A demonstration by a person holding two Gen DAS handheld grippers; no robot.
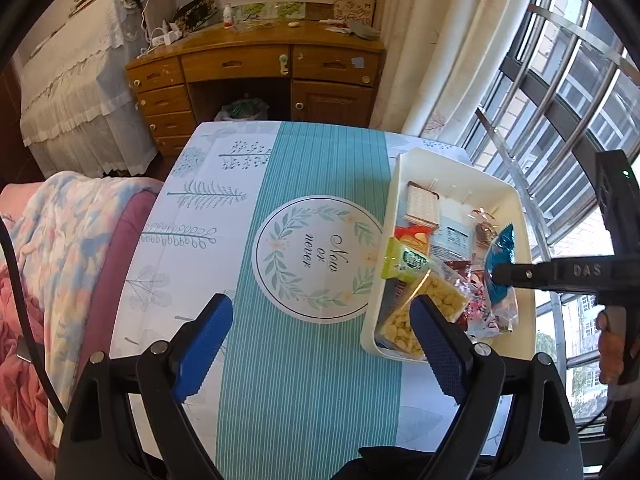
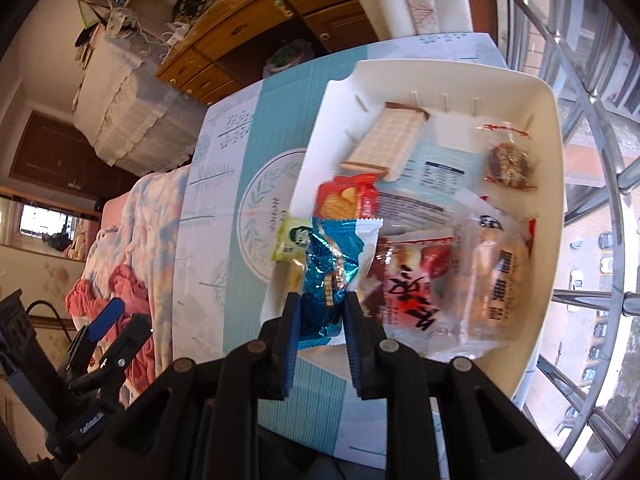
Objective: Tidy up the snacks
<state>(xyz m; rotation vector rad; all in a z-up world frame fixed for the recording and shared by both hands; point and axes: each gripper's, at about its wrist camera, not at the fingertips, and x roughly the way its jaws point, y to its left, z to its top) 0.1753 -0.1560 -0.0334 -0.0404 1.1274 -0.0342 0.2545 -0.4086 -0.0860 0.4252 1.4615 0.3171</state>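
The blue foil snack packet (image 2: 326, 280) is pinched in the right gripper (image 2: 320, 300) over the near end of the white bin (image 2: 554, 128), which holds other snacks. The bin sits at the right edge of the teal-striped surface (image 1: 304, 380). The left gripper (image 1: 320, 324) hangs wide apart and empty just beside the bin.

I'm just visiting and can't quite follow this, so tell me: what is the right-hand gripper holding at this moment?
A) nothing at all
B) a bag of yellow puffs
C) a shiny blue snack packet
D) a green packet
C: the right gripper is pinched shut on the blue snack packet, held above the white bin of snacks, while the left gripper is open and holds nothing.
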